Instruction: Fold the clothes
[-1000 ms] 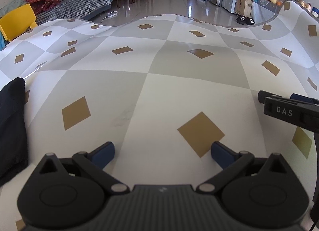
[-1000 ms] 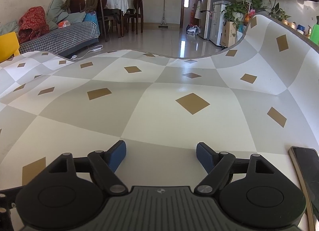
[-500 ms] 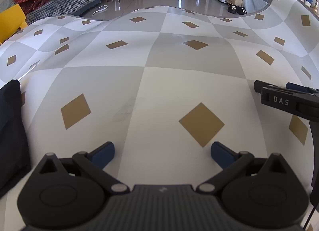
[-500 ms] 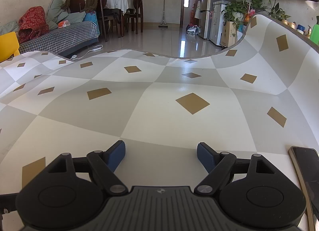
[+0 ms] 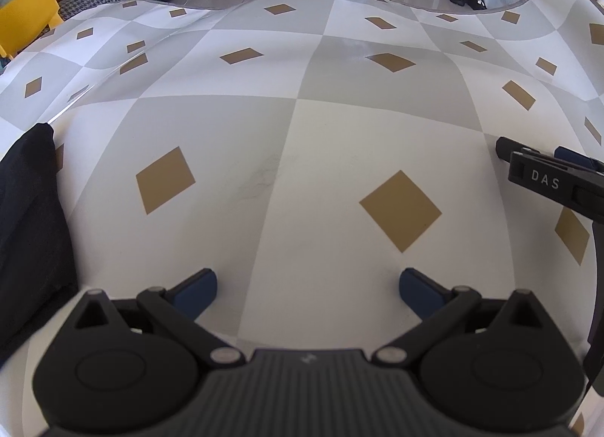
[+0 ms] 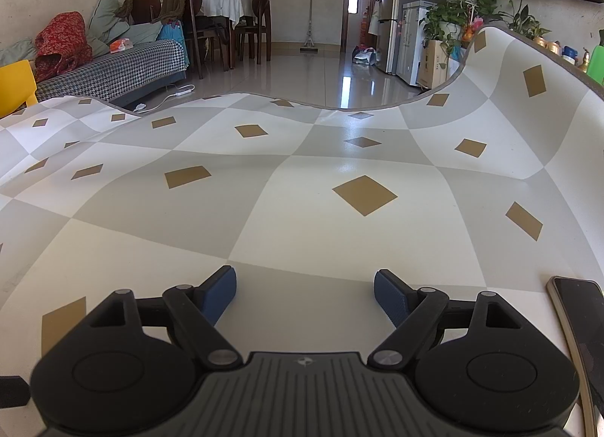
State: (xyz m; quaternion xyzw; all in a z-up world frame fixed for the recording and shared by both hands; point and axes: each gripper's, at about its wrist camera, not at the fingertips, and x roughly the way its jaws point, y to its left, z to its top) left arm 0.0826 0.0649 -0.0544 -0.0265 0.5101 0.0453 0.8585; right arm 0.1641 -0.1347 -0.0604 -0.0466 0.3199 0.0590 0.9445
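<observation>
Two grippers over a table [image 5: 339, 127] covered in a grey-and-white check cloth with tan diamonds. No container in either view. Left gripper [image 5: 307, 286]: jaws wide apart, nothing between them. Right gripper [image 6: 305, 291]: jaws wide apart, nothing between them; its side also shows at the right edge of the left wrist view. Black garment [image 5: 30, 218]: lies at the left edge of the table, left of the left gripper, apart from its fingers. Phone [image 6: 581, 323]: flat beside the right gripper, on its right. Table centre bare up to its far edge; tiled floor, sofa [image 6: 113, 70] and chairs beyond.
</observation>
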